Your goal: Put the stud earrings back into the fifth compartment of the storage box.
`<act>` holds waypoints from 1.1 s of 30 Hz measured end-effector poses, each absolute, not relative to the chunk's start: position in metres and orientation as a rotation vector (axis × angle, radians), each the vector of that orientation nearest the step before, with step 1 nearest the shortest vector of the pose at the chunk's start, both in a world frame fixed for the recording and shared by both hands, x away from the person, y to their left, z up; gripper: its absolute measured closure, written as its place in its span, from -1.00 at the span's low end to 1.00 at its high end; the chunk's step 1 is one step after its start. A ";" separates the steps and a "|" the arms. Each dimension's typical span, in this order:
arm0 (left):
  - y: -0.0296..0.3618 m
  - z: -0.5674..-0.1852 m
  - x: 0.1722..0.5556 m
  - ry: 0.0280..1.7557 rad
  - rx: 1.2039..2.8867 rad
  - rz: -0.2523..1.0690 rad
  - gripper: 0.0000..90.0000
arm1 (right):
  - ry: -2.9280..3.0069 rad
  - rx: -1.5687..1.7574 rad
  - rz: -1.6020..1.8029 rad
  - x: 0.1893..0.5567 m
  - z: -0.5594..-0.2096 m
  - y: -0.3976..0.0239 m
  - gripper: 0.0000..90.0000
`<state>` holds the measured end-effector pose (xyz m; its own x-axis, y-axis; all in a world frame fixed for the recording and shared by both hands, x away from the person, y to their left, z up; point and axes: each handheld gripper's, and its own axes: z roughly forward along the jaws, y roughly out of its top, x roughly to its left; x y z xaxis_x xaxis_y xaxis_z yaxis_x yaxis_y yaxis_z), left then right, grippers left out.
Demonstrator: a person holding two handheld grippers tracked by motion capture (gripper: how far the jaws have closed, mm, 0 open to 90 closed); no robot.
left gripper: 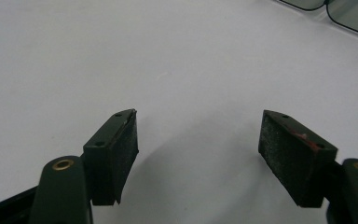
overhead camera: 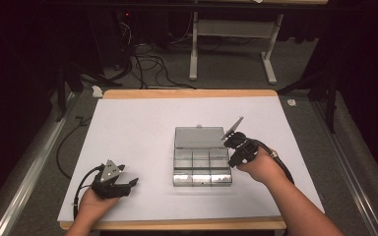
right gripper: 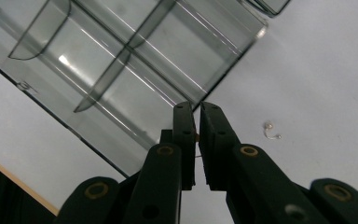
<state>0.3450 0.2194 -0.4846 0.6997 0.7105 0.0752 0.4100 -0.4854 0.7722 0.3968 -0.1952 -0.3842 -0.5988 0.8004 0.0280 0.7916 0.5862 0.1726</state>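
Centrally on the white table sheet (overhead camera: 142, 128) sits a clear plastic compartment box (overhead camera: 202, 167), lid swung open and lying flat on the far side, the divided tray on the near side. Tray shows two rows of three cells; contents too faint to make out from the high view.

Right gripper (overhead camera: 232, 141), black, held in the person's right hand (overhead camera: 258, 164), hangs just off the right edge of the box, near the hinge line between lid and tray, jaws pointing far-left. In the right gripper view its jaws stand nearly together, a thin slit between the pads, and a tiny pale-orange bit with a fine wire (right gripper: 196, 140) is pinched in that slit. Can't tell what the bit is beyond that. Corner of the clear box lies just beyond the jaw tips there.

Small silvery earring-like piece (right gripper: 271, 131) lies loose on the sheet, right of the jaws in that view, apart from the box.

Left gripper (overhead camera: 128, 184), black with a grey three-cornered plate, rests at the near-left of the sheet in the left hand (overhead camera: 96, 201), well apart from the box. Jaws wide, bare sheet between the pads.
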 end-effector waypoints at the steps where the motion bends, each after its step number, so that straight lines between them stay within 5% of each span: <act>1: 0.219 -0.485 0.345 0.851 2.141 0.502 -0.36 | 2.753 1.381 0.257 0.396 -0.384 -0.192 0.91; 33: 0.219 -0.485 0.345 0.844 2.142 0.500 -0.36 | 2.897 1.150 0.243 0.396 -0.401 -0.117 0.91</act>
<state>0.3447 0.2186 -0.4848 0.7040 0.7062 0.0759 0.4060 -0.4877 0.7729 0.3960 -0.1165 -0.4010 -0.7294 0.6827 0.0433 0.6803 0.7174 0.1499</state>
